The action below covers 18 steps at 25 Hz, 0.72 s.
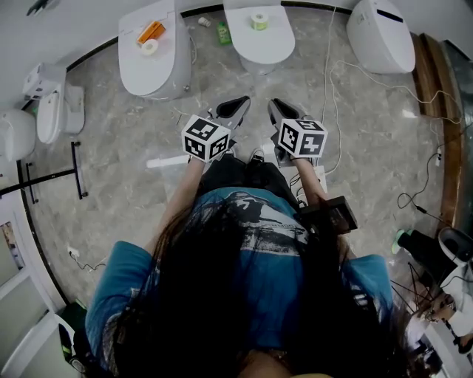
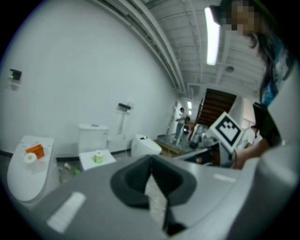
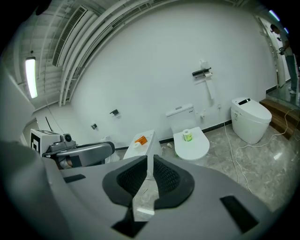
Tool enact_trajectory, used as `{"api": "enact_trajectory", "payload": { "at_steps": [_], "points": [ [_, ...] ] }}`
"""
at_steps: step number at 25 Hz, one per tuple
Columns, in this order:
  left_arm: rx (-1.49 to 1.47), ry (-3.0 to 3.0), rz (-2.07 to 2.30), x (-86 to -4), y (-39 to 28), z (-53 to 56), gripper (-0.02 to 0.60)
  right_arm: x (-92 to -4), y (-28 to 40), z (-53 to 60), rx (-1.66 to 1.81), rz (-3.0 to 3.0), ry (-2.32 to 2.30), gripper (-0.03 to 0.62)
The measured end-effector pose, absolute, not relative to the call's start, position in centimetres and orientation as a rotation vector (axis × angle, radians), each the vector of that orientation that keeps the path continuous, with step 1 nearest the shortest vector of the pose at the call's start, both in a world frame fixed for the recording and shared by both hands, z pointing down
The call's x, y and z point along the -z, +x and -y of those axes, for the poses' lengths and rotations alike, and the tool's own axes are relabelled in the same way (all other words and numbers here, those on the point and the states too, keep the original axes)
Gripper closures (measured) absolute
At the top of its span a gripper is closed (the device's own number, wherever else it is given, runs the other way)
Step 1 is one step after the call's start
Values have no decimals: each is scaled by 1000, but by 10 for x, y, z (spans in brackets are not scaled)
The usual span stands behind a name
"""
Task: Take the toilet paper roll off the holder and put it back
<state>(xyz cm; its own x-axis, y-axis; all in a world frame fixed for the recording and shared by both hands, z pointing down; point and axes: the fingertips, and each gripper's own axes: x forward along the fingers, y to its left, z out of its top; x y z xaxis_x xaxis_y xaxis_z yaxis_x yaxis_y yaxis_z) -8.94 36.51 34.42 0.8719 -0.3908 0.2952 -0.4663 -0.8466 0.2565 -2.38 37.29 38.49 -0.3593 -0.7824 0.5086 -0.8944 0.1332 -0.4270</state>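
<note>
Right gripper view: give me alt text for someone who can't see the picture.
The right gripper, jaws shut with nothing between them, points across a grey marbled floor toward a white wall lined with toilets. A green-wrapped roll stands on the closed lid of the middle toilet.

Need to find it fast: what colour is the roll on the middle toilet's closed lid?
The roll is pale green, clearest in the head view.

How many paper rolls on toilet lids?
2. A white roll on the left toilet lid, a green roll on the middle toilet lid. Others may be hidden.
</note>
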Motion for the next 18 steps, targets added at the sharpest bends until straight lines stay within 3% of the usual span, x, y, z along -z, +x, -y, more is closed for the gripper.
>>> {"api": "enact_trajectory", "payload": {
  "at_steps": [18],
  "points": [
    [-303,2721,655,-337,-128,-356,582,-385,-60,-366,-1018,2208,1661,540]
  ]
}}
